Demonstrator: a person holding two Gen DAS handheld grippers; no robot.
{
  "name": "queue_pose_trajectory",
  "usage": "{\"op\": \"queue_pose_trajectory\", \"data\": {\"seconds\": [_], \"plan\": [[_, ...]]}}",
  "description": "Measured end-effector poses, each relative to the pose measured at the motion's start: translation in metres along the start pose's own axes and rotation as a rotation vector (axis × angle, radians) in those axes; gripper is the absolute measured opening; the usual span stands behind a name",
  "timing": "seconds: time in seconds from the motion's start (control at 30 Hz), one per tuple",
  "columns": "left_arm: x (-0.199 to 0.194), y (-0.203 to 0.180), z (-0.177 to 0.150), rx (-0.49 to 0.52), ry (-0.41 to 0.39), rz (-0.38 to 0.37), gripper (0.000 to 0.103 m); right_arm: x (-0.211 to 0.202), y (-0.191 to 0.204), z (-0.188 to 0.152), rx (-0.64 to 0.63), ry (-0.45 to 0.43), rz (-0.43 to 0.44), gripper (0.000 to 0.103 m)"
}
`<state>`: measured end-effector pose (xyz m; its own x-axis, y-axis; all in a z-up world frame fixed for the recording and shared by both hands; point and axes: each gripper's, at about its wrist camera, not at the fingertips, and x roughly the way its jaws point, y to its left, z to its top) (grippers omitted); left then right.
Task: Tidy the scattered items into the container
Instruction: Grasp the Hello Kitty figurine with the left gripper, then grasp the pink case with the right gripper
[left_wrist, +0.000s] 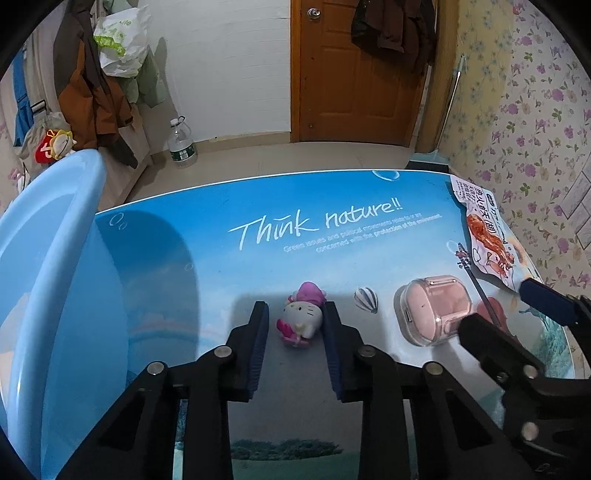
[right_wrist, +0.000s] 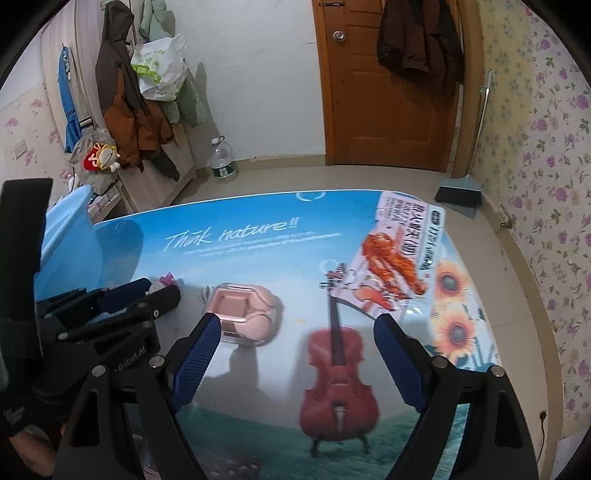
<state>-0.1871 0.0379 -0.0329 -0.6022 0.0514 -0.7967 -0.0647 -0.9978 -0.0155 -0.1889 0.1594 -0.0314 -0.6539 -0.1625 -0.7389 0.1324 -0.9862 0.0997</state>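
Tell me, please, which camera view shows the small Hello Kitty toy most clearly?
The left wrist view shows it best: the Hello Kitty toy lies whole between the open fingers of the left gripper. In the right wrist view only a small part of the toy shows, mostly hidden behind the left gripper.

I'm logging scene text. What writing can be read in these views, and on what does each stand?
"Think nature!!" on the table.
Small print beneath it: too blurred to read fully.
Chinese print on the snack packet: too small to read.
Letters on the left claw body: too blurred.
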Motion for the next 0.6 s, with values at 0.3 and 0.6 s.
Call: {"op": "queue_pose_trajectory", "data": {"seconds": [0.3,0.6], "plan": [[-0.002,0.011,-0.002,-0.038,-0.003,-0.015,0.023,0.013,0.010,0.007,-0.008,0.020,0.027,0.084],[-0.003,0.021,-0.003,-0.066,-0.007,-0.035,0.023,0.020,0.012,0.013,-0.024,0.031,0.111,0.083]]}}
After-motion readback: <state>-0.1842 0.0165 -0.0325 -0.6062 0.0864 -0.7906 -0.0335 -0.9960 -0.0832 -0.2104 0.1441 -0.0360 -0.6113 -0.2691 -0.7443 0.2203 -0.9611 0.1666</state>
